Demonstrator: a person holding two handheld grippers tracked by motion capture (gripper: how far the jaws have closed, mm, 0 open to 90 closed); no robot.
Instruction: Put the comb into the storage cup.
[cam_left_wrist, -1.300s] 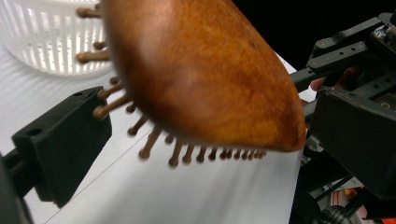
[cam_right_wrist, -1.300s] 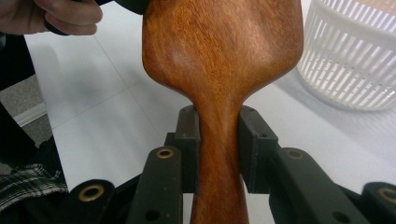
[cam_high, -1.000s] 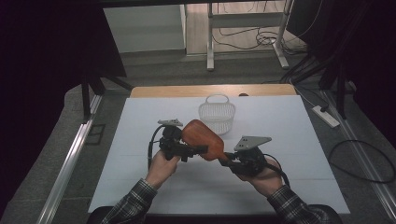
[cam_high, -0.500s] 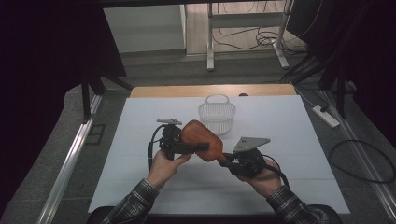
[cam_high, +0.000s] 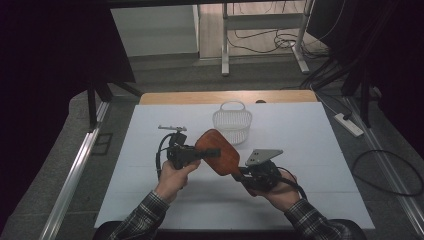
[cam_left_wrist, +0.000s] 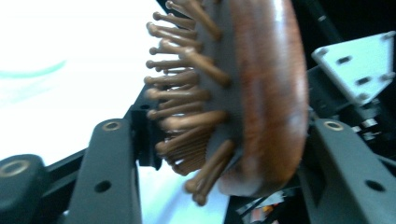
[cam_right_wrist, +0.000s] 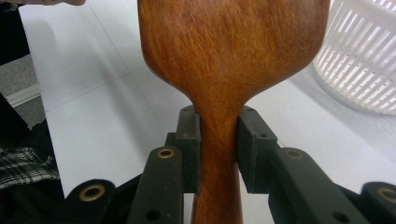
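Observation:
A wooden paddle hairbrush (cam_high: 220, 157) hangs in the air over the white table between my two grippers. My right gripper (cam_high: 240, 175) is shut on its handle; in the right gripper view the pads (cam_right_wrist: 189, 140) clamp the narrow neck of the brush (cam_right_wrist: 229, 51). My left gripper (cam_high: 212, 152) has just been closing its jaws and now grips the brush head. In the left gripper view the head (cam_left_wrist: 266, 93) stands on edge between the jaws of the left gripper (cam_left_wrist: 224, 133), bristles against one pad and the wooden back against the other.
A small white plastic basket (cam_high: 232, 125) stands upright behind the brush, near the table's far edge (cam_right_wrist: 359, 60). The white table top (cam_high: 310, 140) stretches to both sides. The right gripper's grey plate (cam_left_wrist: 359, 65) appears beyond the brush.
My left gripper's jaws have closed on the brush head, which was free between them before. The right gripper and the brush have stayed where they were.

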